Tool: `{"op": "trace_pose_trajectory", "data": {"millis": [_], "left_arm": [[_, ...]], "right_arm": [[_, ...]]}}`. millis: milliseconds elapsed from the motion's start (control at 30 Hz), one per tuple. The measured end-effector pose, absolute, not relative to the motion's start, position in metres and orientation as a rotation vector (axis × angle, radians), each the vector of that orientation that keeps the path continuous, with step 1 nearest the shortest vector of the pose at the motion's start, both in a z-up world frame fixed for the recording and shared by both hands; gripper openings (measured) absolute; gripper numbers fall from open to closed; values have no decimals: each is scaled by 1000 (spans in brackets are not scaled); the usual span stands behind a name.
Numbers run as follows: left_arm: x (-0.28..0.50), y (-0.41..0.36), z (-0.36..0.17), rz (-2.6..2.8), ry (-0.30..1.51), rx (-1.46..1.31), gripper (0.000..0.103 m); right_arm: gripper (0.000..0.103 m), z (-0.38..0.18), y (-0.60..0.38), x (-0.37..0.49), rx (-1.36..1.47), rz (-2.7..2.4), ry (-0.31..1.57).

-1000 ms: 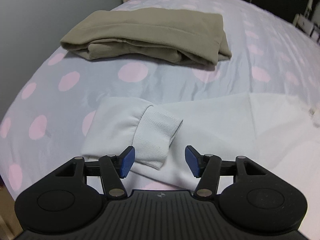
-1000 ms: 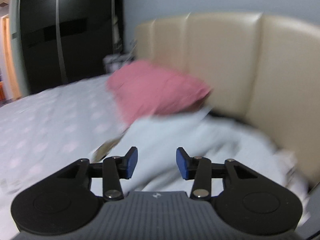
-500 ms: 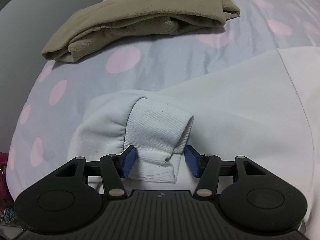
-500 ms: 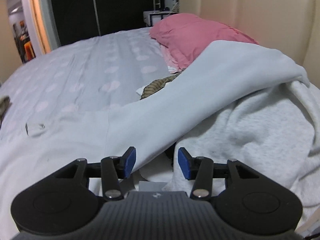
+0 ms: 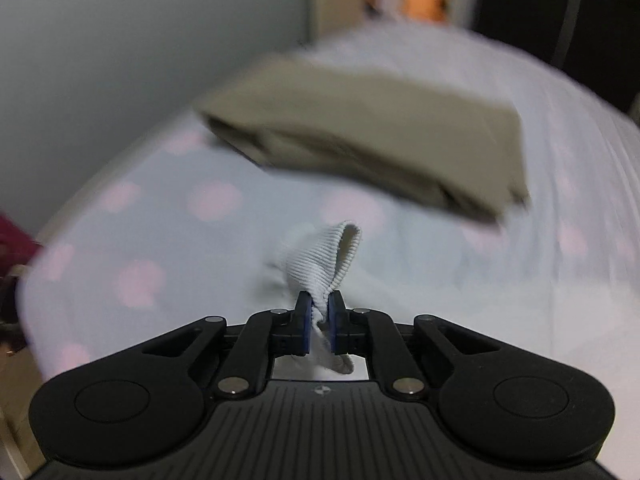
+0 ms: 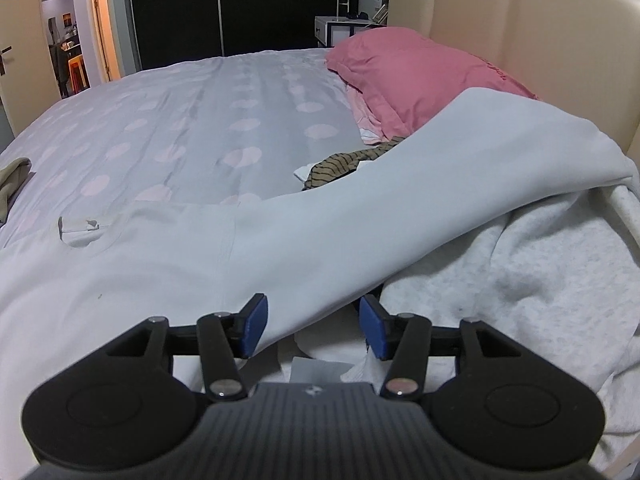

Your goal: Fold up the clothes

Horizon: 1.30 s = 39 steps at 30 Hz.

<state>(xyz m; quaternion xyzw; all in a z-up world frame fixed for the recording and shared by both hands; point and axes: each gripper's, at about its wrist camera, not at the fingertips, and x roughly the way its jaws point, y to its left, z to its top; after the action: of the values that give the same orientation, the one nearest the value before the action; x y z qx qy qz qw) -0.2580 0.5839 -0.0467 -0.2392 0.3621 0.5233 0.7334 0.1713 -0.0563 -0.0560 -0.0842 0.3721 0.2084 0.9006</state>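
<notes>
A pale white sweatshirt (image 6: 168, 264) lies spread across the bed, one sleeve (image 6: 500, 152) draped over a heap of grey fleece. Its other sleeve ends in a ribbed cuff (image 5: 326, 266), and my left gripper (image 5: 319, 312) is shut on that cuff, which stands up as a loop above the sheet. My right gripper (image 6: 313, 326) hovers low over the sleeve's lower edge; its jaws are opening, the blue pads apart and the cloth edge between them without being pinched.
A folded olive garment (image 5: 372, 148) lies on the spotted sheet (image 5: 180, 216) beyond the cuff. A pink pillow (image 6: 420, 68), a striped garment (image 6: 340, 166) and grey fleece (image 6: 540, 280) sit near the beige headboard (image 6: 540, 24). The bed's edge runs left.
My left gripper closed on the ribbed cuff and lifted it off the sheet; that view is now blurred. My right gripper sank toward the draped sleeve, then held still while its jaws widened.
</notes>
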Motion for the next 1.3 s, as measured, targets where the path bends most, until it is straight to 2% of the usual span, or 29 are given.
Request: {"op": "trace_pose_trajectory", "data": {"millis": [133, 333, 567, 700, 800, 1033, 1200, 1300], "left_arm": [[-306, 590, -10, 1249, 649, -565, 6], [-370, 613, 5, 1371, 635, -593, 5], [-404, 651, -25, 1478, 739, -665, 0], [-405, 647, -34, 1452, 741, -699, 2], [-386, 628, -31, 1351, 759, -699, 10], [-321, 558, -17, 989, 822, -646, 20], [-263, 492, -12, 796, 925, -557, 31], [-236, 450, -17, 688, 988, -508, 32]], "right_arm": [[55, -55, -55, 168, -181, 425, 755], [55, -53, -55, 163, -224, 414, 714], [55, -56, -50, 159, -269, 423, 683], [55, -58, -46, 156, -277, 461, 679], [55, -62, -40, 149, -295, 523, 684], [55, -80, -27, 126, -363, 699, 768], [53, -97, -26, 108, -389, 792, 919], [53, -105, -31, 95, -380, 833, 1015]]}}
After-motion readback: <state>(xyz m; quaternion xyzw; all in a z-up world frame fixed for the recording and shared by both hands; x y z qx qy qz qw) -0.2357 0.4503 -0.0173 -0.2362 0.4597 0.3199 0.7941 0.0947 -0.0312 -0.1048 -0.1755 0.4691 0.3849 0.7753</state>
